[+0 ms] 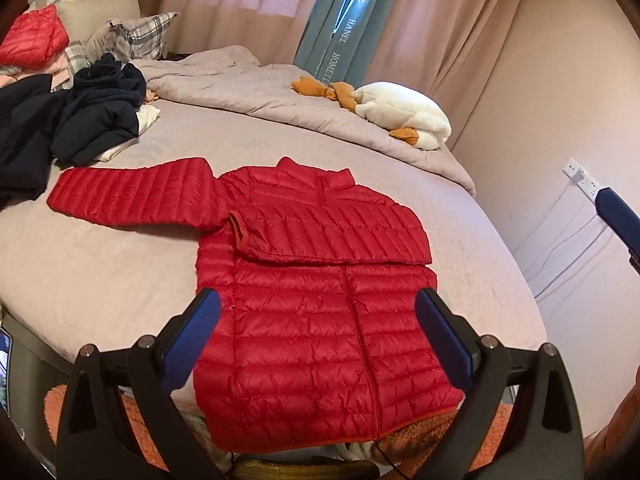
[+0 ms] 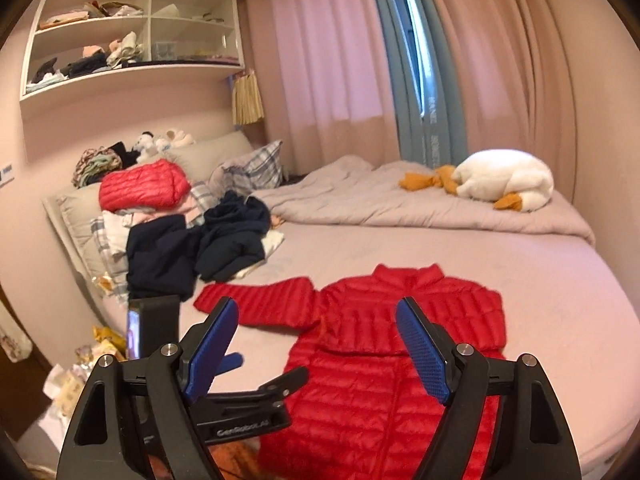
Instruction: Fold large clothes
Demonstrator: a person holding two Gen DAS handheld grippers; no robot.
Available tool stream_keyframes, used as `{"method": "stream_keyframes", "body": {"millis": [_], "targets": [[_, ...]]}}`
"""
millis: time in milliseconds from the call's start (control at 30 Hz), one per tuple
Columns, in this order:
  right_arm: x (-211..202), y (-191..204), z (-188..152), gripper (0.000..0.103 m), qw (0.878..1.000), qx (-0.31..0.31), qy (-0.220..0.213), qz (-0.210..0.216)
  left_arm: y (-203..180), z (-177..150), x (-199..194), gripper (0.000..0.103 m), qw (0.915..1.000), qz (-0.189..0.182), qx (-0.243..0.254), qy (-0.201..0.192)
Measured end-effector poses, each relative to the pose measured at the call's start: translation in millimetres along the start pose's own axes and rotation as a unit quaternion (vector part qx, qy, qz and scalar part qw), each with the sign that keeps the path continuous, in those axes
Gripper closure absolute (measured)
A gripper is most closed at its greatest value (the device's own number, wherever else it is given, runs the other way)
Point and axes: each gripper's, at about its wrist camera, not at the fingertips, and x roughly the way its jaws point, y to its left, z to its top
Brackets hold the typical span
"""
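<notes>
A red puffer jacket (image 1: 320,320) lies flat on the bed, zip side up, hem toward me. One sleeve (image 1: 320,232) is folded across the chest. The other sleeve (image 1: 132,196) stretches out to the left. My left gripper (image 1: 320,312) hovers over the hem end, open, with nothing pinched between its blue pads (image 1: 204,320). My right gripper (image 2: 316,320) is also open and empty, above the jacket (image 2: 380,380) near its lower left side. The left gripper (image 2: 248,396) shows low in the right wrist view, and a right fingertip (image 1: 618,220) pokes in at the edge of the left wrist view.
A heap of dark navy clothes (image 1: 96,120) lies beyond the outstretched sleeve. A folded red jacket (image 2: 144,190) tops a pile by the pillows. A bunched grey duvet (image 1: 280,96) and a white goose plush (image 1: 404,114) lie at the far side. A phone on a stand (image 2: 134,332) stands at the left.
</notes>
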Motion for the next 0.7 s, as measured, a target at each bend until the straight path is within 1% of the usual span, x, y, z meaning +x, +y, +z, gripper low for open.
{"method": "stream_keyframes", "body": {"millis": [100,200,233,267,300,500,567,700], "targets": [[1.7,-1.9,0.4,0.021,1.000,0.003,-0.003,-0.007,-1.0,2.5,-2.1,0.005,1.0000,0.001,-0.003,-0.004],[6.8,-8.3,-1.3,0.020,1.000,0.013,-0.004,-0.017,-1.6,6.0,2.1,0.004,0.9999,0.011,-0.009,-0.006],[9.0,-10.0,-2.4,0.018,1.000,0.017,-0.003,-0.020,-1.4,6.6,4.6,0.004,0.9998,0.014,-0.012,-0.005],[12.1,-13.4,-3.2,0.015,0.999,0.021,-0.001,-0.026,-0.7,7.9,9.7,0.004,0.9997,0.018,-0.015,-0.002],[15.4,-16.8,-4.1,0.013,0.999,0.024,0.001,-0.032,0.1,8.8,14.4,0.003,0.9996,0.022,-0.017,0.002],[33.5,-33.9,-12.3,0.009,0.996,0.038,0.007,-0.076,16.1,16.4,52.5,0.004,0.9970,0.055,-0.044,0.031],[44.9,-42.7,-14.0,0.004,0.994,0.044,0.018,-0.097,24.1,20.4,67.3,0.004,0.9952,0.067,-0.057,0.043],[67.0,-57.0,-13.8,0.004,0.989,0.036,0.043,-0.133,37.8,29.1,94.5,0.004,0.9912,0.084,-0.078,0.067]]}}
